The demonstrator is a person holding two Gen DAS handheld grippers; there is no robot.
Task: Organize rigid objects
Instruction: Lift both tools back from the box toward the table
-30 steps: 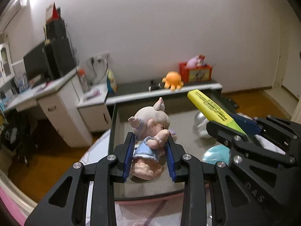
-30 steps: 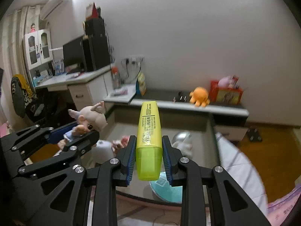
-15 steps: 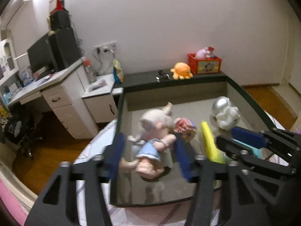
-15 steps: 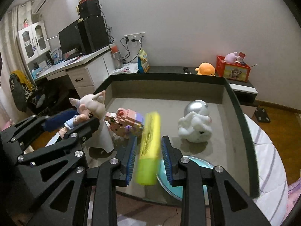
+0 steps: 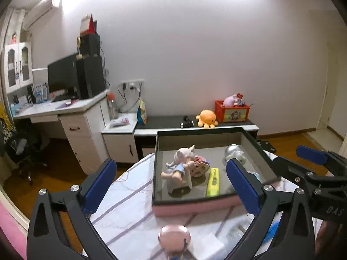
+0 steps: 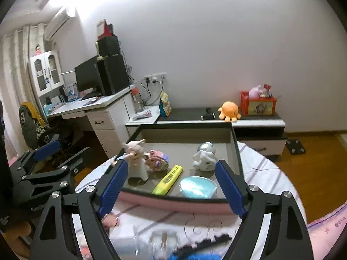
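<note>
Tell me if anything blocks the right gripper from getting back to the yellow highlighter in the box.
Only the box's near wall lies between them, so the approach must come over it. The right gripper is open and empty, and the yellow highlighter lies flat just behind that wall, with the doll and blue disc close on either side.

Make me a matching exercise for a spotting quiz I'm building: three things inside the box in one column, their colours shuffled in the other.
Things:
1. highlighter
2. round dish
3. astronaut figure

Colours:
A. silver and white
B. yellow
C. light blue

Pairs: 1-B, 2-C, 3-A
</note>
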